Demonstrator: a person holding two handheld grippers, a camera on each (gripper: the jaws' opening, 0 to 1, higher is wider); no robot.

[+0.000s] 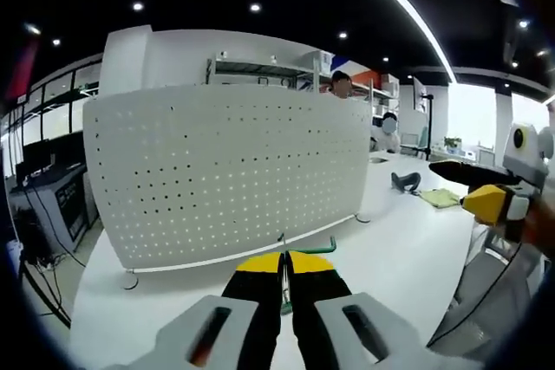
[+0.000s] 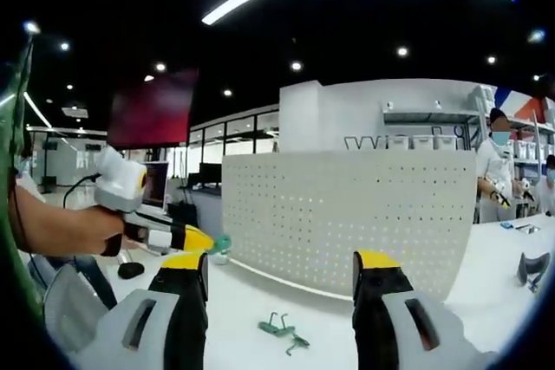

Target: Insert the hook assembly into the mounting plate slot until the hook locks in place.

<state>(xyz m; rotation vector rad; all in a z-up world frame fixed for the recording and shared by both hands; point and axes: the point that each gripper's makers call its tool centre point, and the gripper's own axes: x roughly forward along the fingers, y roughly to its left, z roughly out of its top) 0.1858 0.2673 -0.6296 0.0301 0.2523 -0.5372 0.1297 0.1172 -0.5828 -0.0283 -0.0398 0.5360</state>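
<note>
A big white board full of little holes stands upright on a long white table. It has small feet at its ends. This is the plate the hook has to go into.

In the left gripper view, the left gripper points at the bottom edge of the board. Its two black jaws with yellow tips are pressed close together, clamped on a thin green wire hook. The hook sticks out between the tips and bends off to one side, just in front of the board's lower edge. I cannot tell if it touches the board.

Off to the side in that view, the right gripper hangs over the table, well apart from the board.

In the right gripper view, the right gripper has its jaws wide apart with nothing between them. Down on the table between the jaws lie some more green hooks in a little pile, in front of the board.

In that same view the left gripper comes in from the side, held by a person's hand, with its yellow tip near the board's end. Something small and green shows at that tip.

Behind the board are shelves and a person in a mask. A dark tool and a yellow-green pad sit farther along the table. Nothing blocks the front of the board
</note>
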